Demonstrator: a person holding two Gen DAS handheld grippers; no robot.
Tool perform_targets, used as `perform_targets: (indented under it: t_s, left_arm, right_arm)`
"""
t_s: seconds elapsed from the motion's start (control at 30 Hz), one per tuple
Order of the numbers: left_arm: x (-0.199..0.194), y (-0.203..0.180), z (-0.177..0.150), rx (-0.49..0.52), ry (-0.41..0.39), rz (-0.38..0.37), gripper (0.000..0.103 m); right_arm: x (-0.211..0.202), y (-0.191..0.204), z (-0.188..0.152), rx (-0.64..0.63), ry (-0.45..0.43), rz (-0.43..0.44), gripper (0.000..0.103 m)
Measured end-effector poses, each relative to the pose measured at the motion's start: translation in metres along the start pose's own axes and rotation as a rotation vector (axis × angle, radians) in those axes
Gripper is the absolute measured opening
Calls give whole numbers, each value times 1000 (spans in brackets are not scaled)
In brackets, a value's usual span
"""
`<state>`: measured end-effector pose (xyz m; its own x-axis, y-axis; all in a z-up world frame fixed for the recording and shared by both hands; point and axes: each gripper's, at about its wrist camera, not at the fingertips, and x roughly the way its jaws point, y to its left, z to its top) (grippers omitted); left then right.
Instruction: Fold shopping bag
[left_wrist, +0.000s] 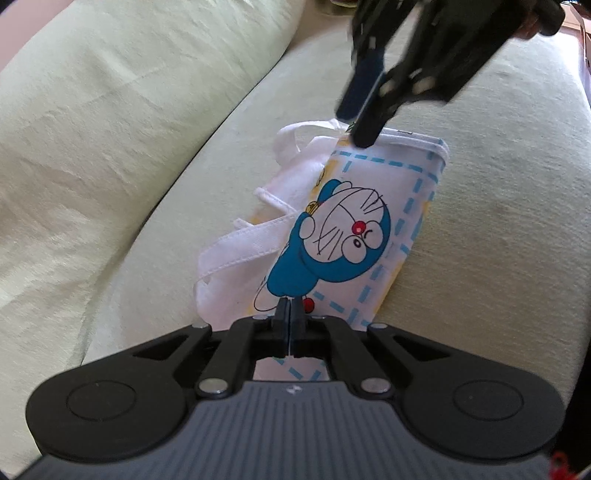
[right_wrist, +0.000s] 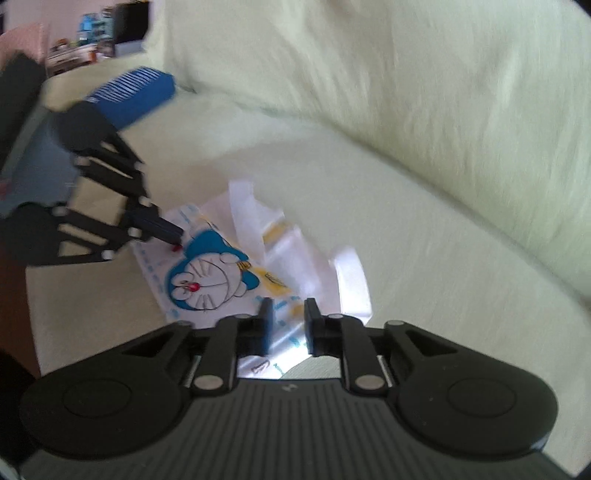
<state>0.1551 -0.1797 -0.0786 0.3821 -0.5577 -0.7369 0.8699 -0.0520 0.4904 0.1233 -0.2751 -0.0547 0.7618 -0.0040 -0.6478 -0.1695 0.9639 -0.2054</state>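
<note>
A small white fabric shopping bag (left_wrist: 343, 229) printed with a blue cartoon cat and a dashed blue border lies folded on the sofa seat, its white handles (left_wrist: 258, 236) spilling to the left. My left gripper (left_wrist: 290, 306) is shut on the bag's near edge. My right gripper (left_wrist: 360, 125) hangs over the far hemmed edge. In the right wrist view, the right gripper (right_wrist: 289, 306) is open just above the bag (right_wrist: 207, 280), with cloth showing in the gap. There the left gripper (right_wrist: 175, 238) pinches the opposite edge. The handles (right_wrist: 243, 206) look blurred.
The pale green sofa seat (left_wrist: 480, 240) spreads around the bag, with the back cushion (left_wrist: 110, 129) rising along one side. The same back cushion (right_wrist: 406, 74) fills the top of the right wrist view. Shelves with clutter (right_wrist: 92, 29) stand beyond the sofa's end.
</note>
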Motion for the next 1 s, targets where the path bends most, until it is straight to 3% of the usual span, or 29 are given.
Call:
perform_targets:
  t_s: [0.03, 0.1, 0.17, 0.2, 0.23, 0.27, 0.3, 0.37, 0.43, 0.57, 0.6, 0.73, 0.87, 0.97, 1.0]
  left_arm:
    - [0, 0, 0, 2, -2, -3, 0]
    - [0, 1, 0, -3, -3, -13, 0]
    - [1, 2, -2, -12, -3, -22, 0]
    - [0, 2, -3, -17, -3, -26, 0]
    - [0, 4, -4, -27, -3, -35, 0]
    - [0, 7, -5, -38, -4, -45, 0]
    - [0, 10, -5, -52, -4, -58, 0]
    - [2, 18, -6, -84, -4, -88, 0]
    - [0, 23, -4, -101, -16, -95, 0]
    - [-24, 32, -1, -82, -60, -42, 7]
    - [-31, 34, -1, -71, -68, -25, 7]
    - [-53, 42, -8, -35, -83, 24, 9]
    - [-59, 47, -27, 4, -65, 47, 13]
    - [-48, 47, -42, 48, -35, 34, 27]
    - [-41, 46, -45, 66, -28, 24, 27]
  right_arm:
    - [-6, 11, -4, -74, -22, 2, 70]
    - [-13, 30, -13, -201, -53, 3, 74]
    - [-3, 59, -26, -407, -40, -46, 71]
    - [3, 65, -30, -459, -39, -70, 63]
    - [13, 69, -33, -496, -30, -95, 49]
    - [23, 72, -36, -530, -18, -120, 44]
    - [29, 70, -36, -529, -21, -114, 47]
    - [37, 62, -37, -509, -35, -86, 45]
    - [36, 48, -25, -407, -5, -25, 44]
    - [40, 6, 0, -157, 61, 124, 44]
    - [40, 2, 2, -138, 66, 137, 44]
    - [54, -47, 24, 40, 150, 320, 44]
    - [59, -63, 25, 88, 174, 377, 44]
    - [61, -69, 24, 107, 185, 404, 44]
    - [62, -71, 23, 113, 188, 412, 44]
